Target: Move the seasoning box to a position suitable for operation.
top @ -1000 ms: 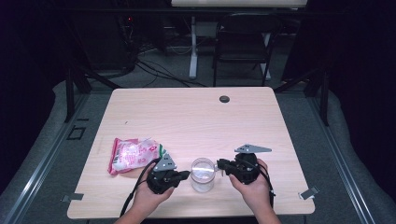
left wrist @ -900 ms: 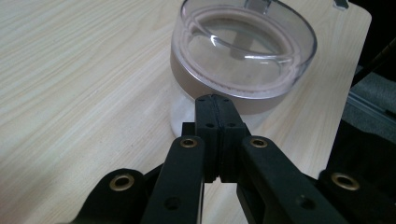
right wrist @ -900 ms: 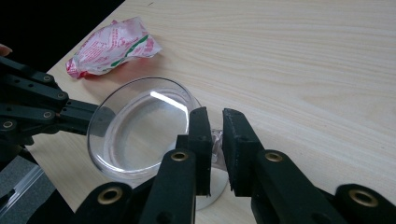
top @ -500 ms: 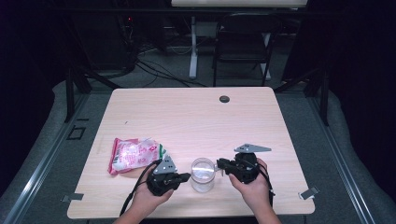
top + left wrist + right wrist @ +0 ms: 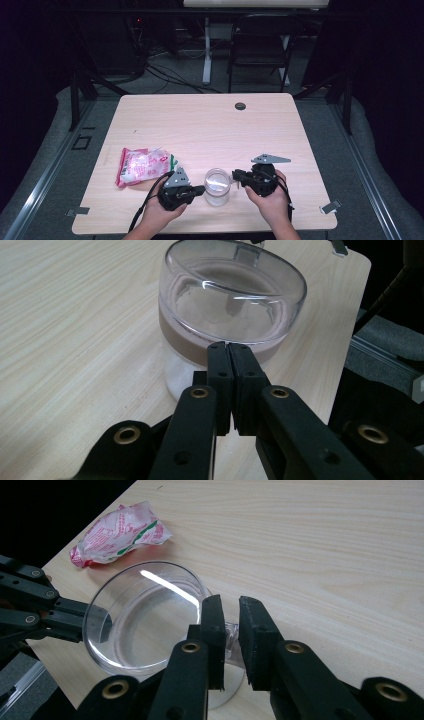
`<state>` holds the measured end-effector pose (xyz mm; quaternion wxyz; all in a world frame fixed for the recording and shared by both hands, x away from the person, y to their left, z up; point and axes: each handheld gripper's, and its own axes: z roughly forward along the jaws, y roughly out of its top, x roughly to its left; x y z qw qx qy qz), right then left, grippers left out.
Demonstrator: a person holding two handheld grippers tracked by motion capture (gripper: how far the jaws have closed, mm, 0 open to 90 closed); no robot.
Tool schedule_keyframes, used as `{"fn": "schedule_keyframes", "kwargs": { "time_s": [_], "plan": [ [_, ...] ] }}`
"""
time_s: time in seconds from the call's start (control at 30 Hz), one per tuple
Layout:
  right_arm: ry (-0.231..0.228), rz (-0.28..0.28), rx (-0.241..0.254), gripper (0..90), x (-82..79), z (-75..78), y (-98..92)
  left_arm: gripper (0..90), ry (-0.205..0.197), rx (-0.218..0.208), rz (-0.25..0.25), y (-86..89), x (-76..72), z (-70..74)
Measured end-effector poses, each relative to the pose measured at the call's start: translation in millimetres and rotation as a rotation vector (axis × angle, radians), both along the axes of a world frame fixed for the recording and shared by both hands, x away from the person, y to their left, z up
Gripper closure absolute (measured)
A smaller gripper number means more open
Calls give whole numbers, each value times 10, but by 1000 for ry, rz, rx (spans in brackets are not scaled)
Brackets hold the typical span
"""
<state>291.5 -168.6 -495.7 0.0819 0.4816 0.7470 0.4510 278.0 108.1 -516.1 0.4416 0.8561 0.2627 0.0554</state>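
Evidently steadying, the left gripper [image 5: 230, 347] presses closed jaws against the clear jar [image 5: 217, 186] at the table's [image 5: 210, 125] near edge, while the right gripper [image 5: 231, 612] stands slightly parted at its lid tab, gripping nothing, its jaws having just been opening.

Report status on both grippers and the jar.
Left gripper shut against clear jar. Right gripper slightly open at its rim. Pink snack bag clear, left.

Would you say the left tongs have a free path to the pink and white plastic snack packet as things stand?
Probably yes: the pink and white plastic snack packet lies just beyond the left tongs on bare table; they are shut against the clear plastic jar and must open.
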Motion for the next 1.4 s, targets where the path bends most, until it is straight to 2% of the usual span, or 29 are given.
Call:
{"fn": "schedule_keyframes", "kwargs": {
  "time_s": [0.2,0.23,0.37,0.5,0.6,0.67,0.77,1.0,1.13,1.2,1.23,1.4],
  "plan": [
    [-10,25,-11,747,-9,17,6,874,-1,-18,8,18,8,35],
    [-30,49,-26,703,-29,51,12,862,-4,-27,11,23,13,51],
    [-76,70,-58,657,-104,110,36,823,-5,-41,15,22,24,88],
    [-99,98,-67,600,-183,159,62,766,-31,-64,19,19,49,172],
    [-161,140,-78,536,-254,185,97,724,-42,-84,30,1,60,211],
    [-171,146,-85,528,-276,195,106,710,-49,-76,27,0,69,224],
    [-194,173,-86,495,-351,238,126,691,-50,-88,34,-26,76,247],
    [-205,195,-102,487,-427,263,189,641,-77,-94,50,-77,59,289],
    [-220,209,-142,469,-454,237,251,600,-87,-113,63,-88,63,298],
    [-248,202,-182,457,-449,191,283,569,-89,-121,66,-87,68,295],
    [-246,197,-192,455,-444,175,288,568,-94,-120,65,-85,69,294],
    [-243,179,-189,450,-430,144,286,555,-99,-116,72,-93,76,261]
  ]
}}
